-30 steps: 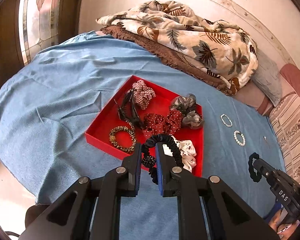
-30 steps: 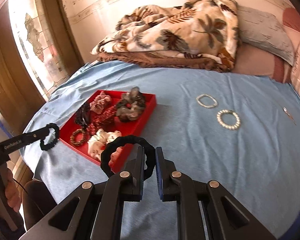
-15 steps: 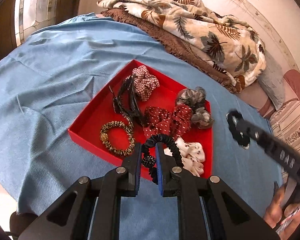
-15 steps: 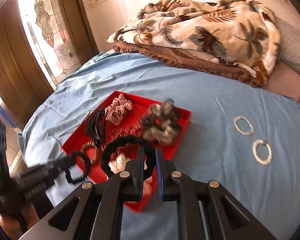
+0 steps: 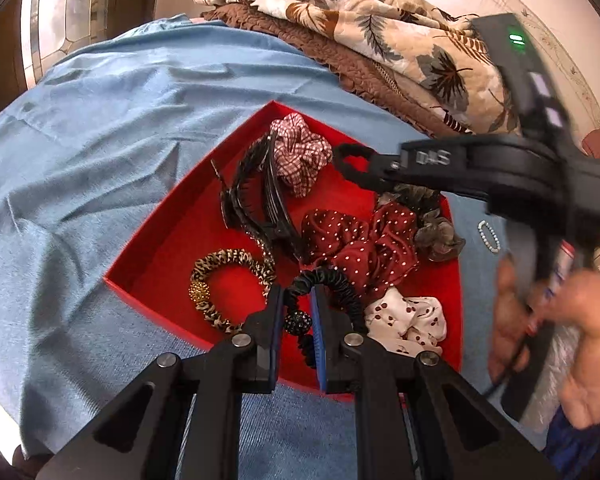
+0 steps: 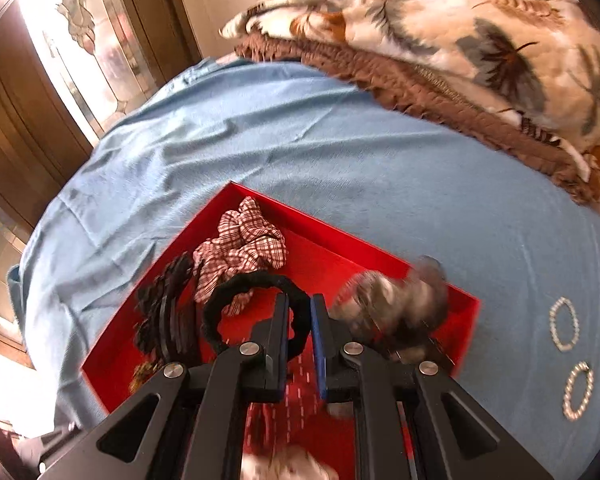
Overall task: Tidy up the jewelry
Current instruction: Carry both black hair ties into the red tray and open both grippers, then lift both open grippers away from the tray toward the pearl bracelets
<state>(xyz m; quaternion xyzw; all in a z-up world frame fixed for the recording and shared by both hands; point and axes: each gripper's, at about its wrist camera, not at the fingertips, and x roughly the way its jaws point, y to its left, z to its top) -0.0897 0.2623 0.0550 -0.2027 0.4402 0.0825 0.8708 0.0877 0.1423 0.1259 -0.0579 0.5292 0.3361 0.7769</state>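
Hanging over the near edge of the red tray (image 5: 148, 264), the left gripper (image 5: 296, 312) has its fingers nearly together and pinched on a black ruffled hair tie with a beaded ball (image 5: 324, 284). The ball sits in the narrow gap between the pads, and the ruffled loop arches up and over the right finger toward the red polka-dot scrunchie (image 5: 364, 244). Just left of that finger lies a leopard-print hair tie (image 5: 220, 272) on the tray floor.

The right gripper (image 6: 299, 320) is likewise almost closed, its pads clamped on one side of a plain black hair tie (image 6: 236, 284). Most of that loop sticks out to the left of the fingers, above the tray and in front of the red checked scrunchie (image 6: 244, 248). In the left wrist view the same gripper reaches in from the right over the far part of the tray, the loop at its tip beside the checked scrunchie.

A black claw clip (image 5: 256, 200), a grey scrunchie (image 5: 436, 232) and a white cherry-print scrunchie (image 5: 412, 320) also lie in the tray. Two pearl bracelets (image 6: 564, 324) rest on the blue bedspread (image 6: 340, 140), well apart from the tray.
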